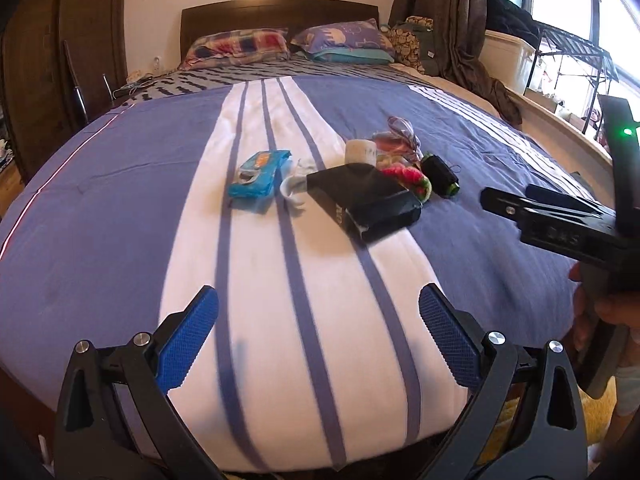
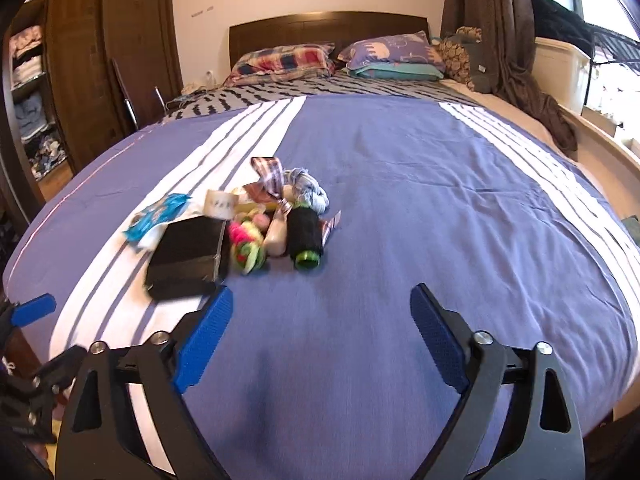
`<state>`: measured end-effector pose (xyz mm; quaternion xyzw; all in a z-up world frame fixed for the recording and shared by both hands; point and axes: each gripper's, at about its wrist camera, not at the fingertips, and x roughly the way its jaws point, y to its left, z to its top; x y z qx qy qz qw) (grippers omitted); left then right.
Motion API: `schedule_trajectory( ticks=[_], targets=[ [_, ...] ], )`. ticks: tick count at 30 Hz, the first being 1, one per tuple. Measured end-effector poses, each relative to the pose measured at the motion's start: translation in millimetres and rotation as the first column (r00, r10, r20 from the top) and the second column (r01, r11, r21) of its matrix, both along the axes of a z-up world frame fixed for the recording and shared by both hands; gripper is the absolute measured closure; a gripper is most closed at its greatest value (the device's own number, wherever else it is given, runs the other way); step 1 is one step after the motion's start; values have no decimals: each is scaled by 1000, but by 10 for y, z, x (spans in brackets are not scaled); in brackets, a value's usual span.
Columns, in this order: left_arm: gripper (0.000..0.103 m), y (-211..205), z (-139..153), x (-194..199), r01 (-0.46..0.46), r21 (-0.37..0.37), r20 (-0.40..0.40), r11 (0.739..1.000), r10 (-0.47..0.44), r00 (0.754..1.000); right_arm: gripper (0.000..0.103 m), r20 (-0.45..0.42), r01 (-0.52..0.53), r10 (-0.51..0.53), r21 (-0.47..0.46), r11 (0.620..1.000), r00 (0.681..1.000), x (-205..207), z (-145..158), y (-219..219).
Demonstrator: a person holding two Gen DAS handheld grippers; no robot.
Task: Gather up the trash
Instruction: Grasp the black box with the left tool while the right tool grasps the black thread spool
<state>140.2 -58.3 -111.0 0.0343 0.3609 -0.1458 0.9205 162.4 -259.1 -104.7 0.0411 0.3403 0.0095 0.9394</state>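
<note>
Trash sits in a small pile near the middle of the bed (image 2: 400, 168): blue packet (image 1: 259, 174), black box (image 2: 188, 258), black spool (image 2: 306, 238). Left gripper (image 1: 318, 334) and right gripper (image 2: 320, 334) are both wide open, empty, well short. Soft bits could snag and drag neighbours off together.

I see a blue-violet bedspread (image 2: 400, 200) with white stripes, a black box (image 2: 188, 260), a bright blue packet (image 1: 260, 174), a black spool (image 2: 305, 236) with green end, pink-and-green fuzzy bundle (image 2: 246, 246), plaid pillow (image 2: 284, 60).
</note>
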Motion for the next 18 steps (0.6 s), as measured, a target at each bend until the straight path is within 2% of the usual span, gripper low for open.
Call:
schedule_trajectory(
  ticks=[2, 5, 7, 14, 17, 18],
  targets=[
    [8, -36, -2, 71, -2, -1, 0, 1000, 2, 1000, 25, -11, -13, 13, 8, 1000, 1000, 140, -31, -17],
    [8, -107, -19, 182, -3, -7, -6, 1000, 3, 1000, 41, -31, -34, 35, 28, 999, 999, 351, -96, -46],
    [8, -149, -32, 237, -3, -5, -8, 1000, 3, 1000, 56, -37, -45, 46, 28, 999, 998, 440, -119, -47],
    [8, -249, -70, 376, -4, -11, -22, 1000, 4, 1000, 59, -56, -79, 82, 42, 996, 995, 642, -191, -47],
    [8, -307, -72, 435, -4, -17, -29, 1000, 4, 1000, 69, -64, -98, 101, 49, 994, 993, 696, -227, -29],
    [8, -324, -73, 451, -5, -20, -32, 1000, 5, 999, 76, -61, -107, 111, 54, 993, 992, 689, -226, -27]
  ],
)
